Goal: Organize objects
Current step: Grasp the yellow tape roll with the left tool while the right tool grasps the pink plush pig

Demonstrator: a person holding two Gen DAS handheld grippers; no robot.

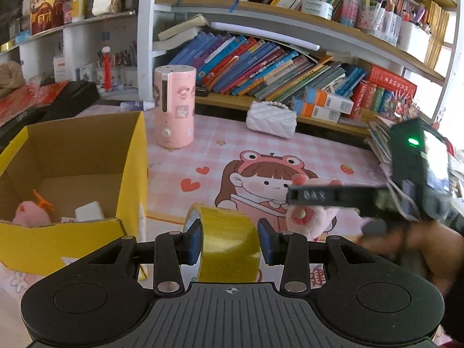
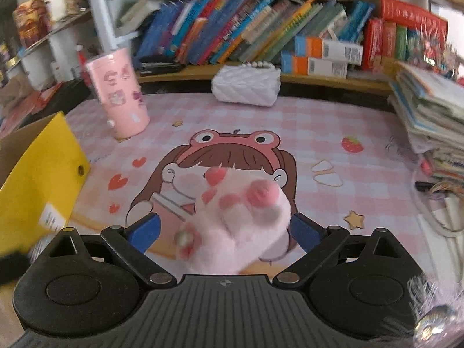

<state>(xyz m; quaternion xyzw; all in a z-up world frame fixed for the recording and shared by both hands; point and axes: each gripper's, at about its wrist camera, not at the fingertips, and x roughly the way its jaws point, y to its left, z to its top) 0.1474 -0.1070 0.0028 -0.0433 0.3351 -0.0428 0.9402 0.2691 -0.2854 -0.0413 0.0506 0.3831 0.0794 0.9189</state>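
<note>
Left gripper [image 1: 229, 239] clamps a yellow tape roll [image 1: 227, 240] above the pink table [image 1: 319, 150], just right of the yellow box [image 1: 132, 174]. Right gripper [image 2: 226, 233] grips a pink plush toy [image 2: 240, 217] over the table.

One tape roll [image 1: 229, 240], one plush paw [image 2: 243, 220], one yellow box [image 1: 72, 156].

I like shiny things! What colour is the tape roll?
Glittery yellow tape roll, best seen in the left wrist view.
</note>
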